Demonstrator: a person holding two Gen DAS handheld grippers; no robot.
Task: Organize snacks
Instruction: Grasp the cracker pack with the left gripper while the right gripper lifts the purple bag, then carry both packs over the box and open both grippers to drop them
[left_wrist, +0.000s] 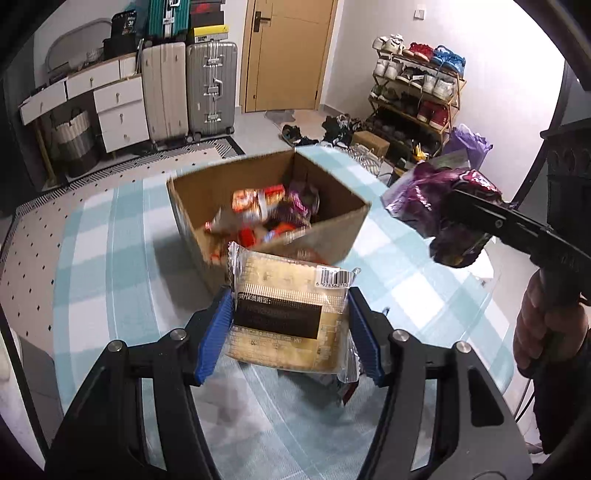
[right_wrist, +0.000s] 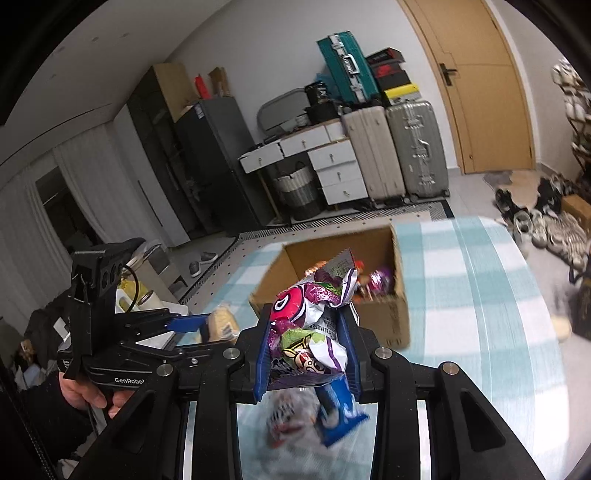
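The left gripper (left_wrist: 291, 328) is clamped on a flat cracker packet (left_wrist: 288, 314), clear-wrapped, tan with a black label band and a barcode at its far corner, held above the counter (left_wrist: 110, 236). The right gripper (right_wrist: 308, 350) is clamped on a crumpled purple snack bag (right_wrist: 310, 321) with pink, green and white print; a blue packet (right_wrist: 338, 413) lies blurred under it. Just beyond both stands an open cardboard box (left_wrist: 332, 236) on the counter, holding red, orange and purple snack packs (left_wrist: 266, 214). The counter wears a pale blue and white checked cloth under a glossy sheet. Farther off, on the floor, stand two upright suitcases (left_wrist: 188, 88), white drawers (left_wrist: 118, 118), a full shoe rack (left_wrist: 417, 92) and a closed wooden door (left_wrist: 288, 55).
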